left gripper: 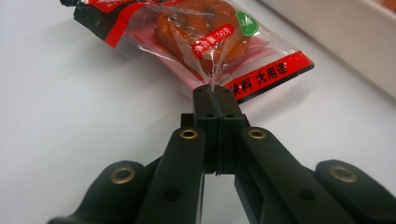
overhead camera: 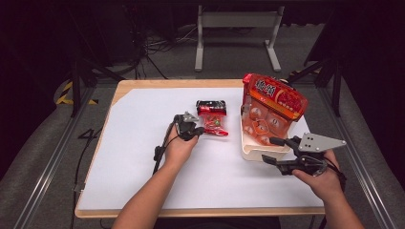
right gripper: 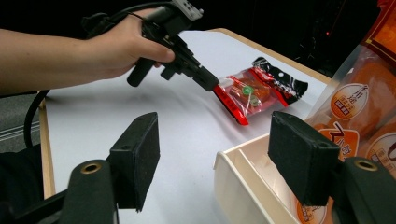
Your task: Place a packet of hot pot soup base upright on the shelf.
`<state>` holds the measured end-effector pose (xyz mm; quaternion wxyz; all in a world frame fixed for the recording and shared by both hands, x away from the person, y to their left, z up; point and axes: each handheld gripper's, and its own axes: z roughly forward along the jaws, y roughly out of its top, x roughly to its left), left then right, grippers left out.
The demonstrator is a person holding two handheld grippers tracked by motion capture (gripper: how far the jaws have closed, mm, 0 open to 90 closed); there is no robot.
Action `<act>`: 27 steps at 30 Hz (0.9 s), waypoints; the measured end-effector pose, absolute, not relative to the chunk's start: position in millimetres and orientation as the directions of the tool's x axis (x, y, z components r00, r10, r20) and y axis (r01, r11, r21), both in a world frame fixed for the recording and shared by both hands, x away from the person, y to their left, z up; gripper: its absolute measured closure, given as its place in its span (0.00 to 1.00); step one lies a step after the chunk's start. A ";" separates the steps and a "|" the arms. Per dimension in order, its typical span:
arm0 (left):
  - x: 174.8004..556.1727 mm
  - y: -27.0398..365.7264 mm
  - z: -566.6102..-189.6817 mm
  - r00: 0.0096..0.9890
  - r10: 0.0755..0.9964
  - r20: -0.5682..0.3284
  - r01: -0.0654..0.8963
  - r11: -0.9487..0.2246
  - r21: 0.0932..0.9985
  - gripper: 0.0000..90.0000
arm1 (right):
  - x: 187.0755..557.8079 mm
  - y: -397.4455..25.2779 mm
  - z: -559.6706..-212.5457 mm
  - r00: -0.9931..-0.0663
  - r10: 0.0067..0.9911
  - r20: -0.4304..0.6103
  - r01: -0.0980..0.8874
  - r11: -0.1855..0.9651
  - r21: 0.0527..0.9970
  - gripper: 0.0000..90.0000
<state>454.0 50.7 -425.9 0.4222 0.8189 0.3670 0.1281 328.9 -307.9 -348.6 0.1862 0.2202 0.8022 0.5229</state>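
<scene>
A small clear packet (overhead camera: 213,120) with red and black printing and an orange snack inside lies flat on the white sheet. My left gripper (overhead camera: 199,131) is shut on its near edge. In the left gripper view the closed jaws pinch a fold of the packet's (left gripper: 205,42) clear film at the left gripper's tip (left gripper: 214,92). My right gripper (overhead camera: 269,150) stands open at the near corner of a cream tray (overhead camera: 250,151), holding nothing. In the right gripper view its pads (right gripper: 303,158) straddle the tray's rim (right gripper: 229,163), with the packet (right gripper: 254,91) and the left gripper (right gripper: 211,84) farther off.
A large red bag (overhead camera: 273,102) of round orange snack packs stands tilted in the cream tray at the table's right. The white sheet (overhead camera: 143,157) covers most of the wooden table (overhead camera: 124,86). A white table frame (overhead camera: 236,28) stands on the floor behind.
</scene>
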 end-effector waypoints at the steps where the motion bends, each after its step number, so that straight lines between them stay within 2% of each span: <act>1: 447.5 55.0 -421.9 0.708 0.700 -0.095 0.482 -0.380 0.789 1.00 | 328.5 -307.4 -348.4 -0.834 0.548 -0.067 0.160 0.357 0.920 0.38; 11: 394.7 79.5 -396.1 0.761 0.648 -0.040 0.374 -0.386 0.843 1.00 | 331.3 -301.1 -349.3 -0.833 0.551 -0.048 0.180 0.351 0.919 0.39; 15: 376.6 86.9 -390.6 0.779 0.626 -0.031 0.341 -0.381 0.860 1.00 | 332.9 -297.0 -348.5 -0.827 0.562 -0.023 0.203 0.337 0.919 0.42; 22: 351.7 98.4 -393.9 0.793 0.607 -0.057 0.362 -0.394 0.844 1.00 | 335.6 -288.9 -351.1 -0.828 0.561 0.011 0.231 0.322 0.918 0.43; 27: 338.5 103.8 -400.8 0.788 0.608 -0.095 0.411 -0.407 0.816 1.00 | 336.3 -282.0 -353.8 -0.837 0.547 0.015 0.234 0.333 0.913 0.43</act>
